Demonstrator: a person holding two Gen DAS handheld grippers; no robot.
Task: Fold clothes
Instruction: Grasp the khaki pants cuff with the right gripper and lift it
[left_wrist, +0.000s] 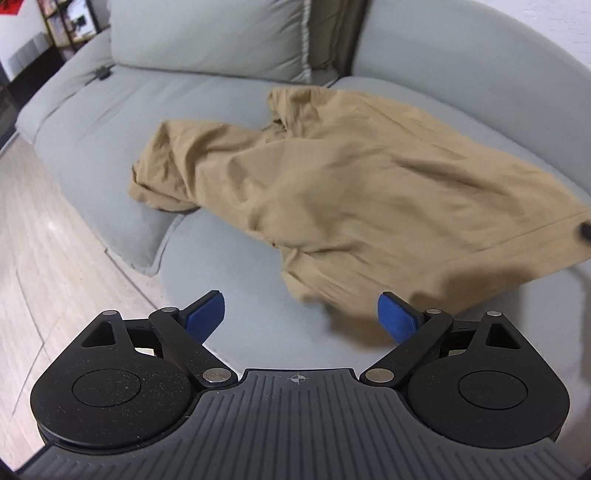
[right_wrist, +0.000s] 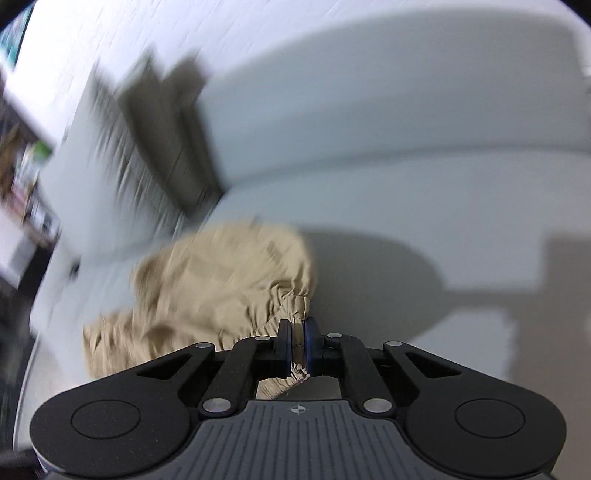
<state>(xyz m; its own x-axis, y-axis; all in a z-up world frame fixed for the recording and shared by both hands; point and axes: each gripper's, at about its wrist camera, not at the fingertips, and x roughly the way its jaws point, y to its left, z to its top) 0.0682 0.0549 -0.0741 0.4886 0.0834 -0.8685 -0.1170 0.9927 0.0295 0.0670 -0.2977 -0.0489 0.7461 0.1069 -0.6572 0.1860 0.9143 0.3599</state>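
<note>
A: Can any writing, label or number be read here?

B: None. A small crosshair mark (left_wrist: 296, 378) is printed on the ribbed grey tool body; the red sign (left_wrist: 9, 7) is illegible.

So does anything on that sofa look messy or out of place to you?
Only the tan garment: it lies crumpled and bunched across the grey sofa cushions, not flat. One gathered edge is pinched in the right hand-held gripper. The left hand-held gripper is open and empty. Nothing looks spilled or damaged; the right view is blurred.
</note>
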